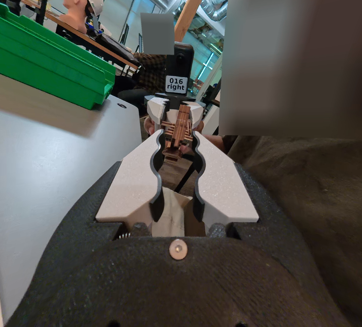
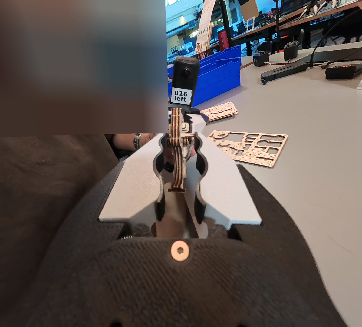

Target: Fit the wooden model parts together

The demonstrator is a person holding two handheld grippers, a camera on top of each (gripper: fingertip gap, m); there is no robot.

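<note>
A small layered wooden model (image 1: 177,137) hangs in the air between my two grippers, which face each other. In the left wrist view, my left gripper (image 1: 178,134) is closed on the model's wide, ribbed middle at the fingertips. My right gripper (image 1: 177,113) is just beyond, around the model's narrow upper strip. In the right wrist view, the model (image 2: 177,160) runs lengthwise between the fingers of my right gripper (image 2: 181,137), and a cross piece touches one pad. My left gripper (image 2: 183,121) holds the far end, partly hidden by a blurred patch.
A grey table (image 2: 293,121) lies below right with two flat wooden part sheets (image 2: 248,149) (image 2: 219,111), a blue bin (image 2: 215,78) and black devices with cables (image 2: 284,70). A green bin (image 1: 49,62) sits on the table at left. A person's dark clothing fills the near side. The grippers are tip to tip, or close to it.
</note>
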